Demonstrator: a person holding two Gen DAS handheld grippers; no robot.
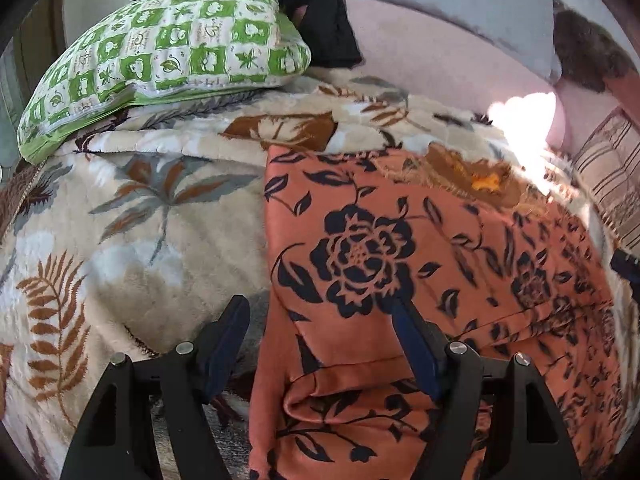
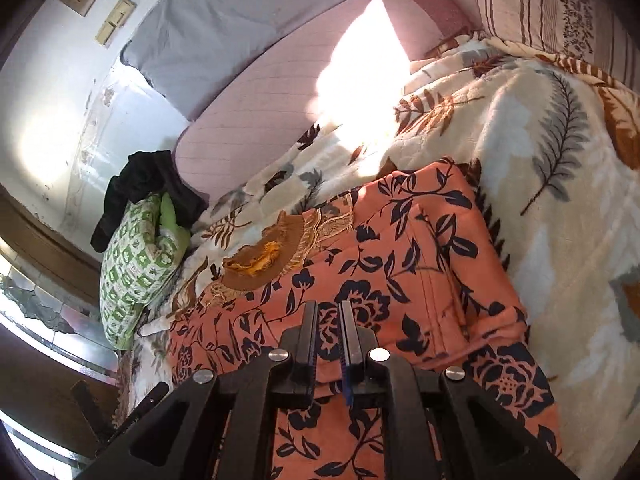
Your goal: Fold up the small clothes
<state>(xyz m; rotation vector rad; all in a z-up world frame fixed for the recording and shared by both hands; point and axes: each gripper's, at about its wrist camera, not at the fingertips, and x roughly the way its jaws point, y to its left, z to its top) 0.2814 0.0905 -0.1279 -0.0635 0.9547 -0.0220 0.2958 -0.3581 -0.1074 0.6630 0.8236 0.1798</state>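
Cream plush covers the bed: a fleecy blanket [image 1: 132, 240] printed with brown and grey leaves and ferns, sunlit in one bright patch near a pink quilted cover [image 2: 248, 120] farther back. A green-and-white checked pillow [image 1: 168, 56] sits at the blanket's far left edge with a black garment [image 1: 320, 12] heaped on and behind it, a grey pillow [image 2: 224, 24] leans by the white wall, and a striped cushion [image 2: 532, 4] lies to the right. On the blanket lies the orange cloth [image 1: 400, 240], patterned with dark navy flowers and vines, partly folded, with a brown embroidered trim piece [image 2: 264, 256] at its far edge. The left gripper [image 1: 320, 312] hangs just above the cloth's left border with its jaws spread wide: one finger is over the blanket, the other over the orange fabric, and nothing is pinched between them. The right gripper [image 2: 328, 312] is above the cloth's near part with its jaws drawn almost together; whether a fold of the fabric is caught between the pads cannot be told.
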